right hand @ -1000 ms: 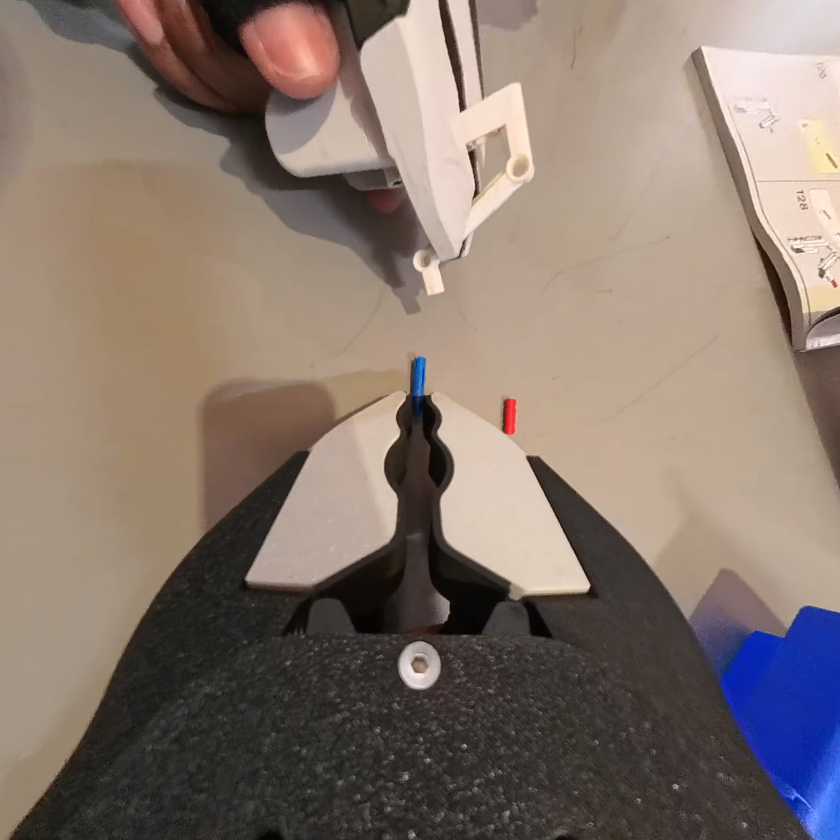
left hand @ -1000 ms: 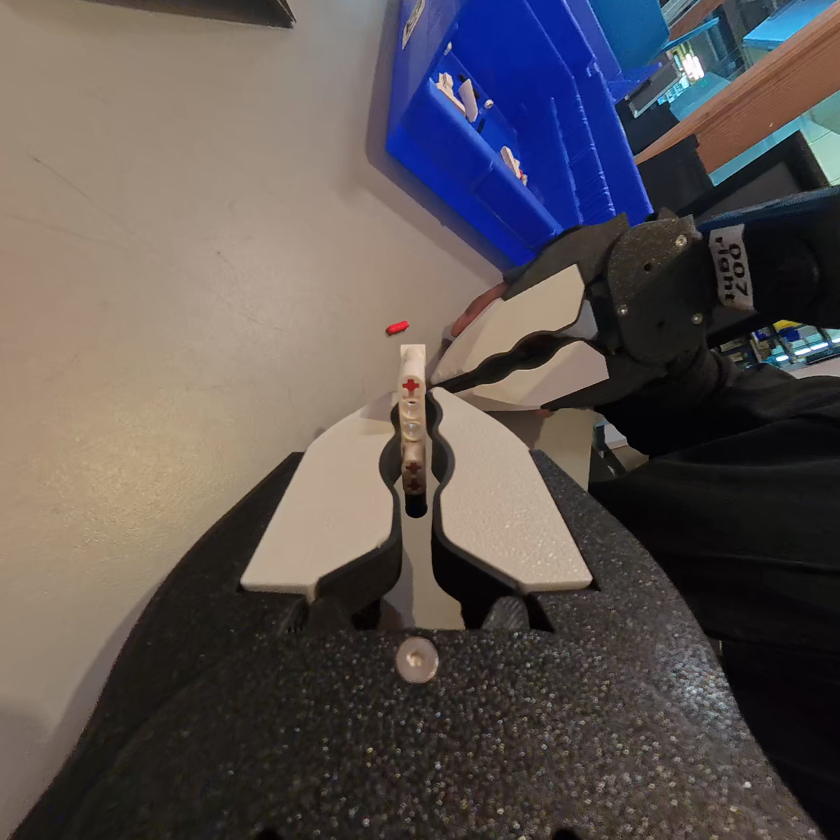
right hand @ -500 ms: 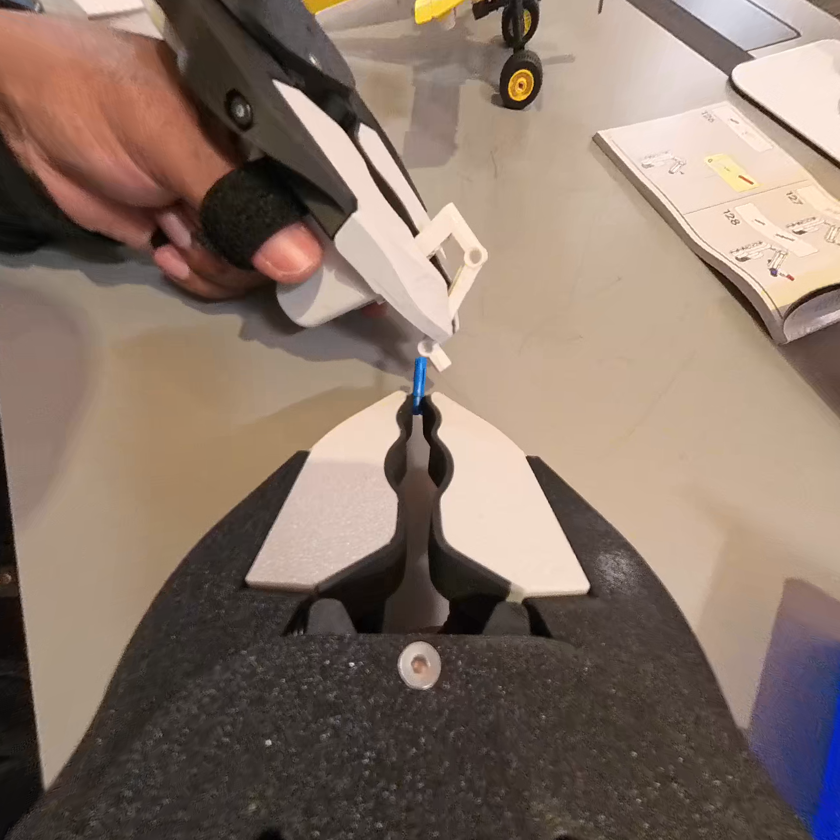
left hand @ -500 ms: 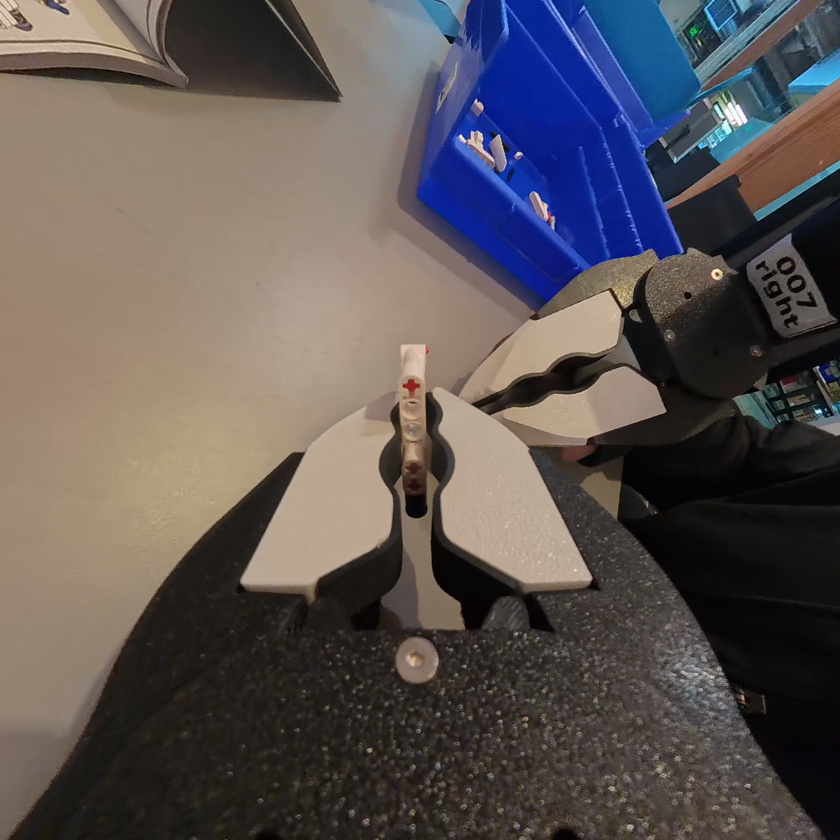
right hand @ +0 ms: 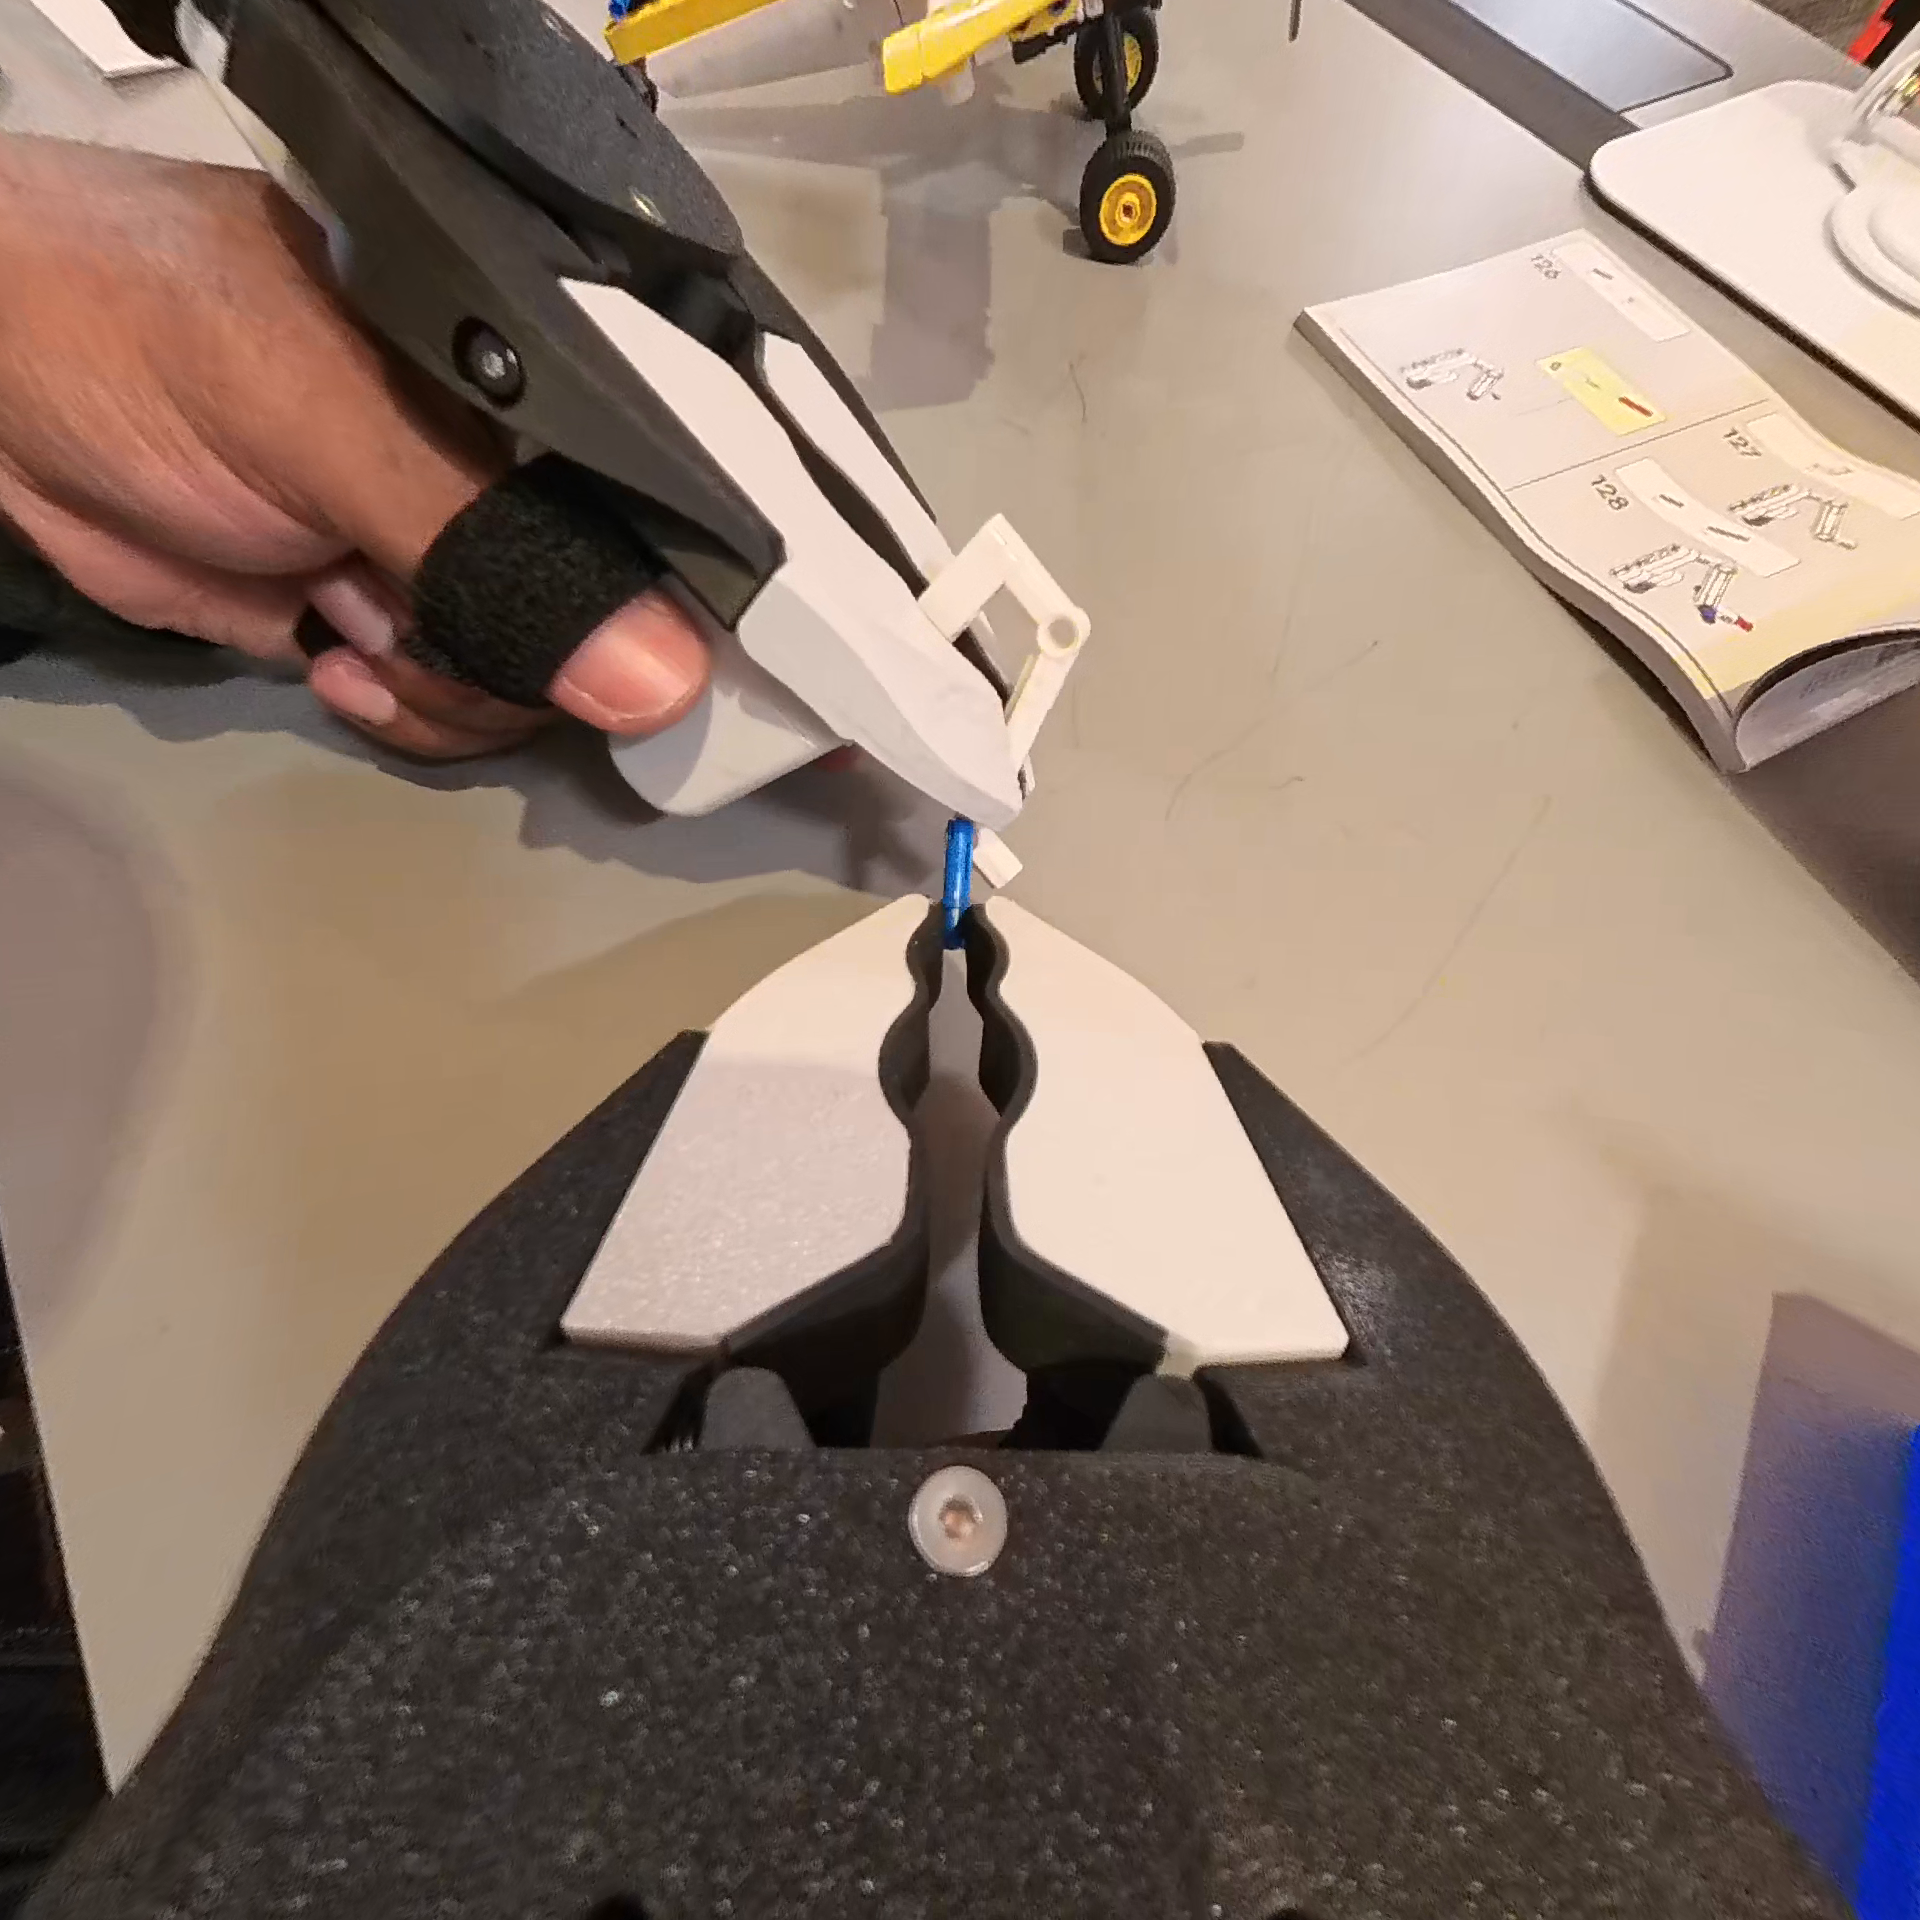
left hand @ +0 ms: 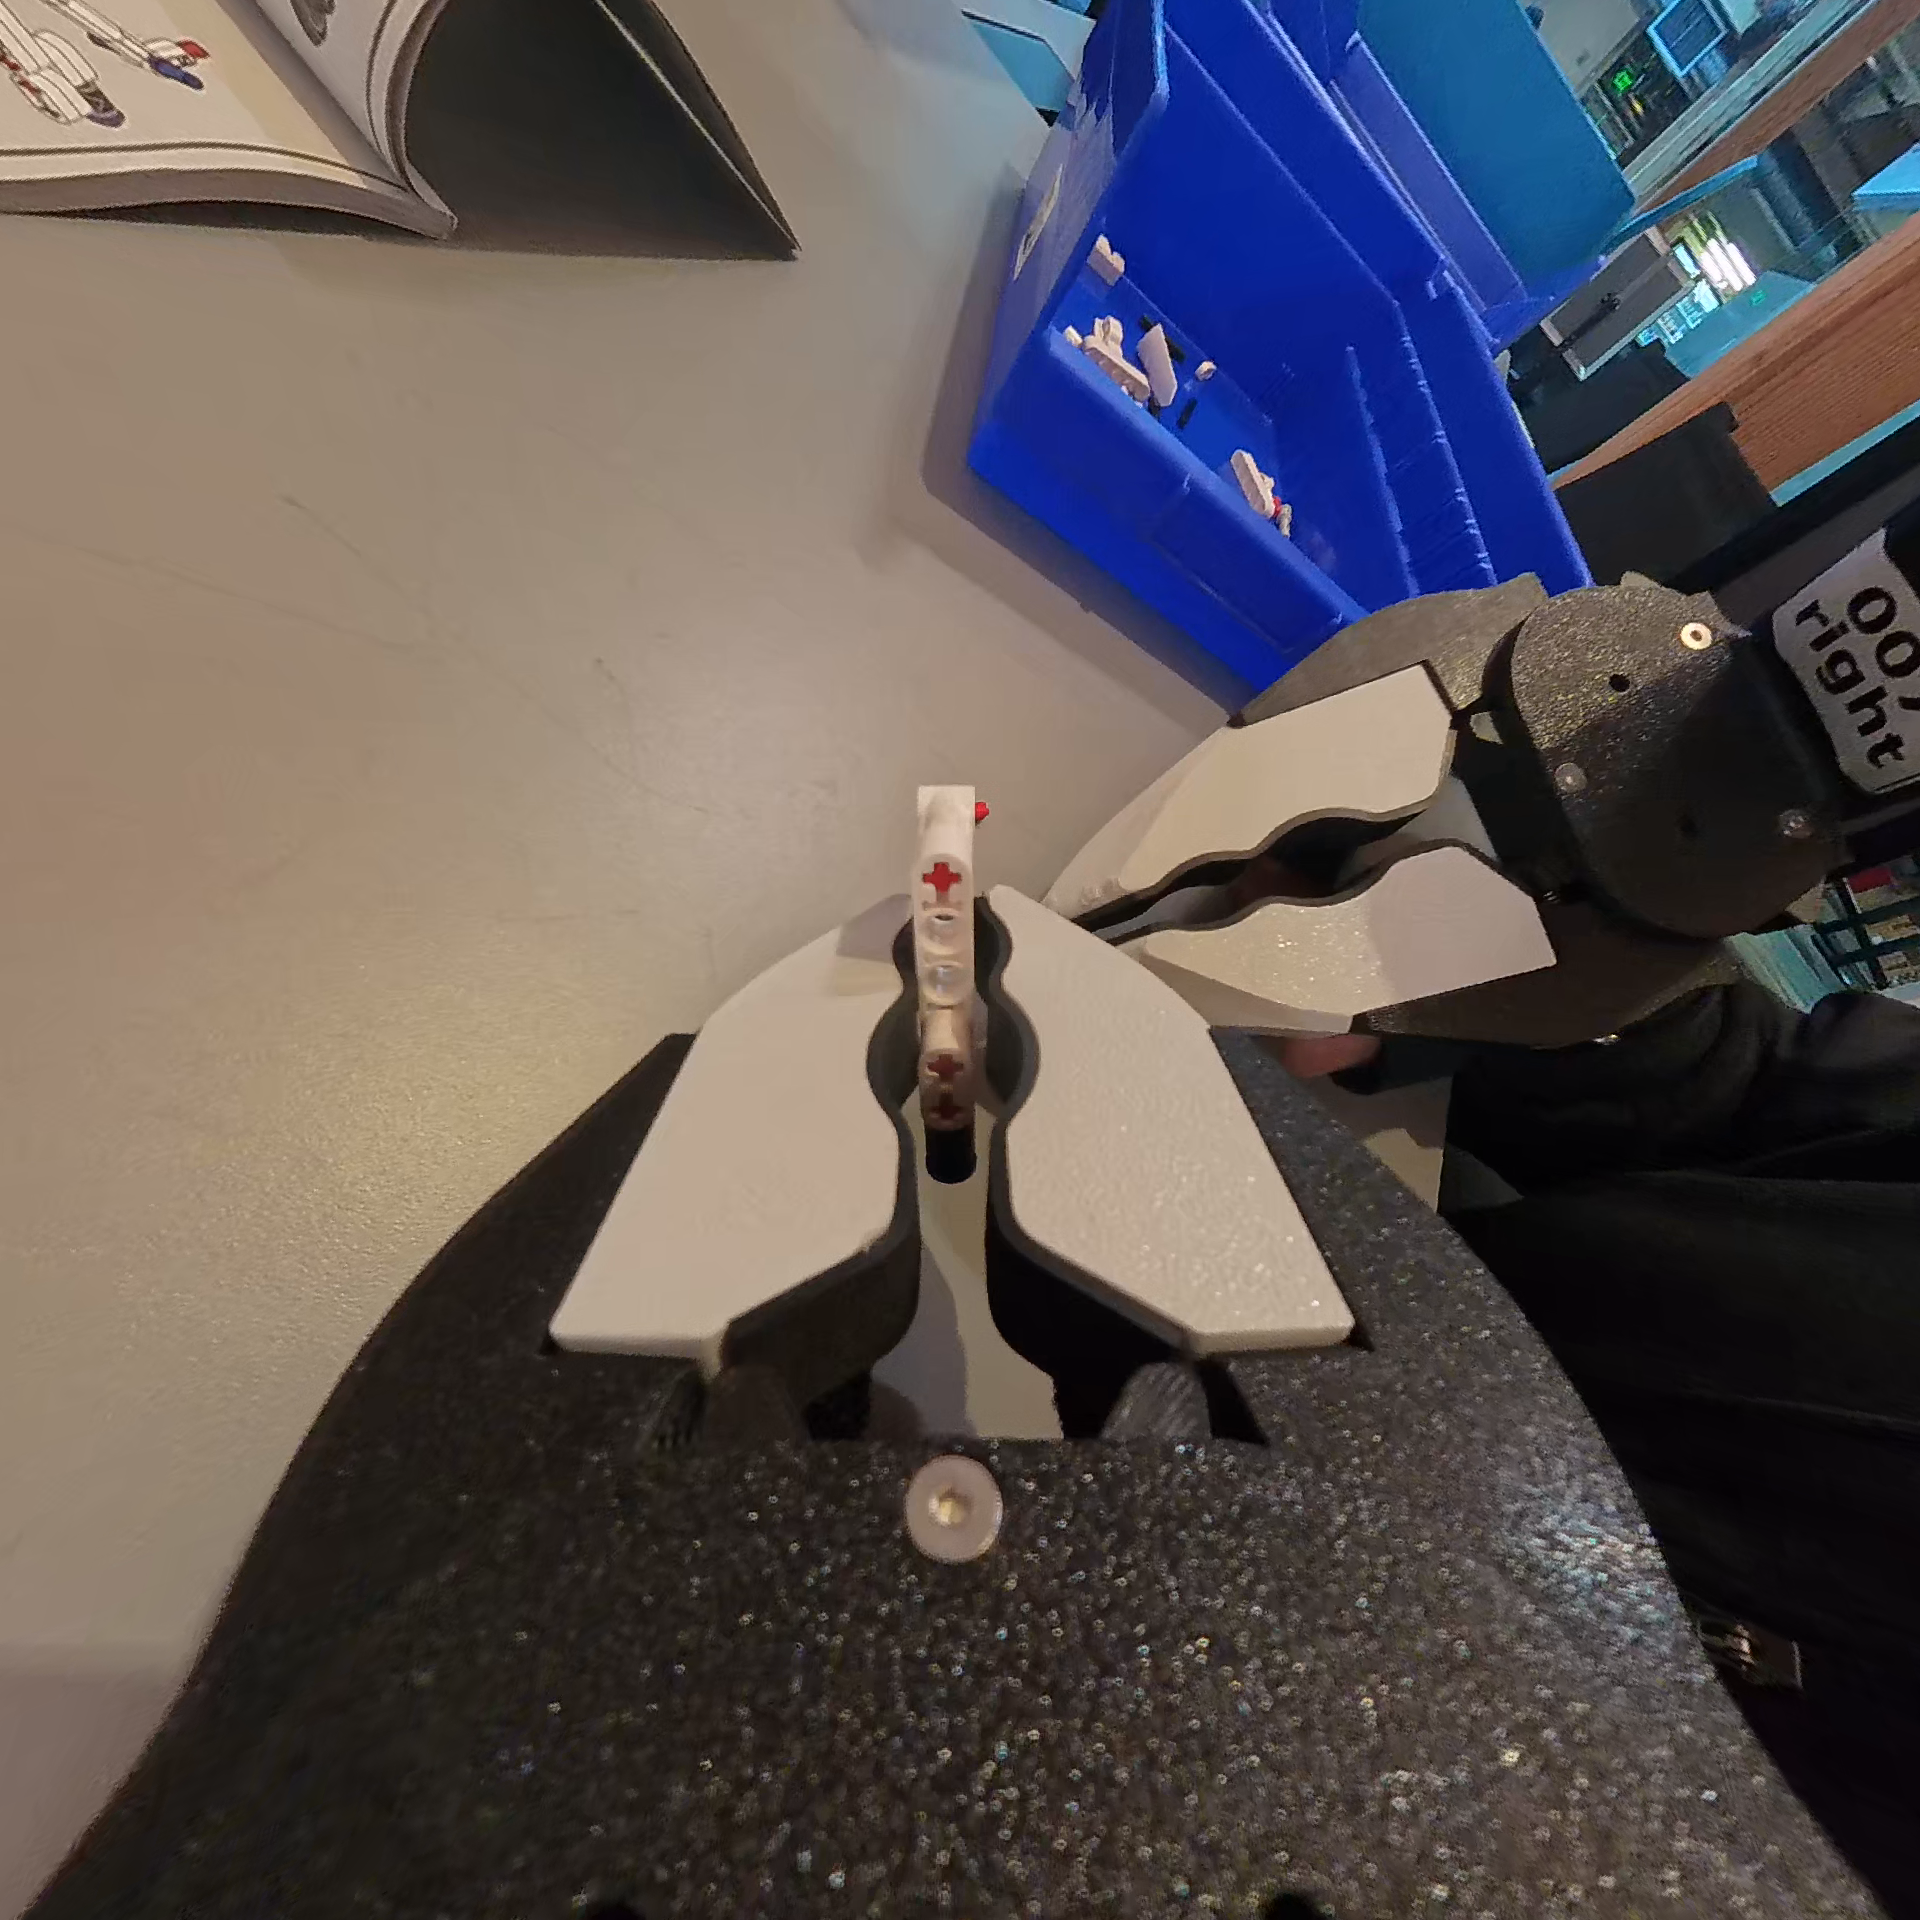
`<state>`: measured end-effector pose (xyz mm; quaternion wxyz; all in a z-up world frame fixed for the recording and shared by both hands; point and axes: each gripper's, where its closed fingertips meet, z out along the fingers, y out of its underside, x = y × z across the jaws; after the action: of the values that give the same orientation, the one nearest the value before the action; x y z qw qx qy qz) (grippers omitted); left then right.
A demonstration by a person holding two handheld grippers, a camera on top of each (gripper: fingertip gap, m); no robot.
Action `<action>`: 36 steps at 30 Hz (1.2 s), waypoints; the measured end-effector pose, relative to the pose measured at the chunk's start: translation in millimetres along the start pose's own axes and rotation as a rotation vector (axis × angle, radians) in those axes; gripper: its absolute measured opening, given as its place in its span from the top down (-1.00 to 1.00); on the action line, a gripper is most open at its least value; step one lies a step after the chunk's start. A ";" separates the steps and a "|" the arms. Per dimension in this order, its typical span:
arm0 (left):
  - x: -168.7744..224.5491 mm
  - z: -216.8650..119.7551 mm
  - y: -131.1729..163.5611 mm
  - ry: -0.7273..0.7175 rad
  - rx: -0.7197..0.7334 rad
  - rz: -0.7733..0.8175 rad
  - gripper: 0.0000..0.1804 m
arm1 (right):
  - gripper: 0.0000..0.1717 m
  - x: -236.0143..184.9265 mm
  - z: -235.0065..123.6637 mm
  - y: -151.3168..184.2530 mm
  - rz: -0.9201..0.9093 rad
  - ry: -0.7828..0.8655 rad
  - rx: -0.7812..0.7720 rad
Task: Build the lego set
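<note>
My left gripper is shut on a white holed frame piece with red cross pins in its holes. In the right wrist view the left gripper comes in from the upper left, with the white frame jutting out of its fingertips. My right gripper is shut on a thin blue pin; the pin's tip meets the lower end of the white frame. In the left wrist view the right gripper lies just right of my fingertips. A small red pin shows behind the frame's top.
A blue bin with several white pieces stands at the back right. An open instruction booklet lies on the grey table. A yellow wheeled model and a white tray are farther off. A person's hand holds the left gripper.
The two grippers have come together: the blue pin's tip, apart from the white frame a second ago, now meets its lower end. Both grasps stayed shut.
</note>
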<state>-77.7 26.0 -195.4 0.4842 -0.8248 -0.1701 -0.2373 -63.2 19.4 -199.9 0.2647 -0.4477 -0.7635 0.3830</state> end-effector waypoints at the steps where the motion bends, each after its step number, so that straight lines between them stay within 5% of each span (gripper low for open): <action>1: 0.1 0.1 0.1 0.001 -0.001 0.000 0.92 | 0.96 0.5 -0.5 -0.4 -0.002 0.004 0.006; 19: 7.4 -9.3 -9.9 0.132 0.055 -0.050 0.92 | 1.00 2.1 -16.4 -14.9 -0.005 -0.027 0.144; 25: 2.8 -12.7 -10.2 0.098 0.062 -0.025 0.92 | 1.00 11.1 -20.4 3.1 0.005 -0.008 0.083; 36: 16.6 -16.8 4.3 0.120 0.025 0.057 0.92 | 0.88 -41.4 -33.1 39.9 -0.287 -0.199 -0.036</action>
<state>-65.5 10.1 -182.2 0.5103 -0.8075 -0.1200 -0.2705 -0.2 6.4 -216.5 0.2315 -0.2986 -0.8487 0.3700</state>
